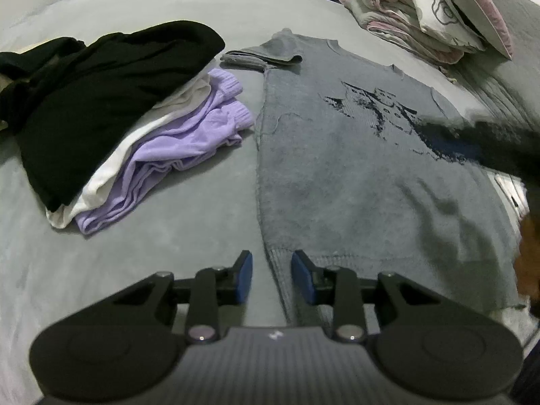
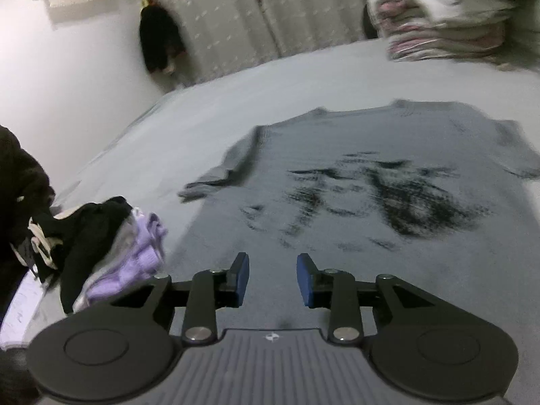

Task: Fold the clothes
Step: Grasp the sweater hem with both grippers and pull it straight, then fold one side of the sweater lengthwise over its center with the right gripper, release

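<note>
Your left gripper (image 1: pixel 271 276) has its fingers a little apart w/ nothing between them; the lower left corner of the grey knit t-shirt (image 1: pixel 354 168) lies just ahead of and under the right fingertip, not gripped. Your right gripper (image 2: pixel 272 278) is also narrow-open and empty, above the lower part of the same shirt; this view is blurred, so I cannot tell if it touches the cloth.

Progress, as I judge it: the shirt lies flat on the grey bed sheet (image 1: pixel 168 236), print side up, and only the left sleeve (image 1: pixel 260 54) is turned in. Body folds are not yet done. To the left of your left fingers is a pile (image 1: pixel 118 118) w/ black, white and lilac garments, approx. folded, so probably finished. Beyond the shirt, the stacked bedding (image 1: pixel 422 17) is well apart.
</note>
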`<action>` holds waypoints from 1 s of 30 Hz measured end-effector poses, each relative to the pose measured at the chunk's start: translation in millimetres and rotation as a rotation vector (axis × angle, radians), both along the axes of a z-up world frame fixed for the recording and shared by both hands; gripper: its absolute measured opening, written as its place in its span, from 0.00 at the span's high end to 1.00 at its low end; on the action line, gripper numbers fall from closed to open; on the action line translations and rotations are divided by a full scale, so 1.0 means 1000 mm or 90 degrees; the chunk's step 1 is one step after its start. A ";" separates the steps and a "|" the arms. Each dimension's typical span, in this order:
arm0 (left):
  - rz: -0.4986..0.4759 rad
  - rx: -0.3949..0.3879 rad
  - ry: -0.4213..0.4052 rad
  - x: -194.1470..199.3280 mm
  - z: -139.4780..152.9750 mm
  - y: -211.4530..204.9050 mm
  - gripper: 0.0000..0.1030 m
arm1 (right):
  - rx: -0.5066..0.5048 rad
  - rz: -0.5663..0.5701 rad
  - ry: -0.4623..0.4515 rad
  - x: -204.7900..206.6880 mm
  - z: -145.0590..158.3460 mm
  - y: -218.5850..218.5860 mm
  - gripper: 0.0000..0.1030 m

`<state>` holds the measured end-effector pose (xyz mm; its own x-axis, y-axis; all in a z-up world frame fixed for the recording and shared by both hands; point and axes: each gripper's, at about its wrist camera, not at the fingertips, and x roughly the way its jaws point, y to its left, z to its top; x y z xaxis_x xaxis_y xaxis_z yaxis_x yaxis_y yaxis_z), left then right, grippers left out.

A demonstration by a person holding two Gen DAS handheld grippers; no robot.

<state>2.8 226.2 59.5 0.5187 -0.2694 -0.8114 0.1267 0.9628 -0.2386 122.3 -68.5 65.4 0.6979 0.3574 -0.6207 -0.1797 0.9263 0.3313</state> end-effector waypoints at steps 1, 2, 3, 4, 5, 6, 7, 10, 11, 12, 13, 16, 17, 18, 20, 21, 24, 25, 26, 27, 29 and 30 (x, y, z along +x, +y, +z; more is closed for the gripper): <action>0.000 -0.001 0.001 0.000 -0.001 0.000 0.73 | 0.009 0.009 0.013 0.018 -0.001 0.009 0.65; 0.001 -0.004 0.003 0.001 -0.001 0.001 0.73 | 0.016 0.015 0.025 0.035 -0.003 0.017 0.64; 0.002 -0.006 0.005 0.001 -0.001 0.001 0.73 | 0.022 0.018 0.035 0.051 -0.005 0.024 0.64; 0.002 -0.009 0.007 0.002 -0.001 0.002 0.73 | 0.023 0.020 0.043 0.065 -0.006 0.031 0.64; 0.003 -0.013 0.009 0.002 -0.001 0.002 0.73 | 0.020 0.020 0.049 0.079 -0.009 0.037 0.64; 0.004 -0.017 0.012 0.003 0.000 0.003 0.73 | 0.016 0.021 0.055 0.093 -0.011 0.044 0.64; 0.003 -0.023 0.015 0.003 0.000 0.004 0.73 | 0.013 0.016 0.061 0.106 -0.014 0.049 0.64; -0.007 -0.034 0.019 0.006 0.001 0.002 0.73 | 0.021 -0.018 0.078 0.141 -0.024 0.060 0.64; -0.011 -0.036 0.020 0.007 0.002 0.001 0.73 | 0.032 -0.029 0.082 0.151 -0.028 0.063 0.64; -0.015 -0.036 0.021 0.008 0.001 0.000 0.73 | 0.035 -0.038 0.086 0.159 -0.032 0.066 0.64; -0.018 -0.035 0.021 0.009 0.001 -0.001 0.73 | 0.034 -0.046 0.090 0.166 -0.036 0.070 0.64; -0.025 -0.035 0.023 0.013 0.000 -0.003 0.78 | 0.031 -0.069 0.101 0.188 -0.047 0.082 0.64; -0.026 -0.036 0.025 0.014 -0.001 -0.003 0.86 | 0.025 -0.074 0.100 0.193 -0.050 0.085 0.66; -0.027 -0.038 0.028 0.015 -0.002 -0.002 0.88 | 0.019 -0.077 0.095 0.196 -0.052 0.087 0.71; -0.028 -0.042 0.035 0.018 -0.004 0.000 0.89 | 0.011 -0.079 0.083 0.201 -0.053 0.089 0.93; -0.027 -0.044 0.035 0.018 -0.003 0.001 0.89 | 0.009 -0.076 0.075 0.203 -0.052 0.089 0.93; -0.028 -0.037 0.031 0.018 -0.003 -0.001 0.89 | -0.006 -0.054 0.042 0.204 -0.039 0.084 0.93; -0.029 -0.032 0.029 0.018 -0.003 -0.003 0.89 | -0.012 -0.050 0.032 0.204 -0.033 0.079 0.93; -0.029 -0.027 0.028 0.018 -0.003 -0.005 0.90 | -0.017 -0.048 0.023 0.204 -0.026 0.072 0.94; -0.028 -0.022 0.026 0.018 -0.002 -0.007 0.90 | -0.022 -0.046 0.015 0.203 -0.019 0.066 0.94; -0.030 -0.021 0.020 0.016 0.001 -0.011 0.90 | -0.039 -0.042 0.002 0.204 -0.004 0.052 0.93; -0.030 -0.024 0.016 0.014 0.003 -0.013 0.90 | -0.053 -0.037 -0.005 0.206 0.004 0.045 0.94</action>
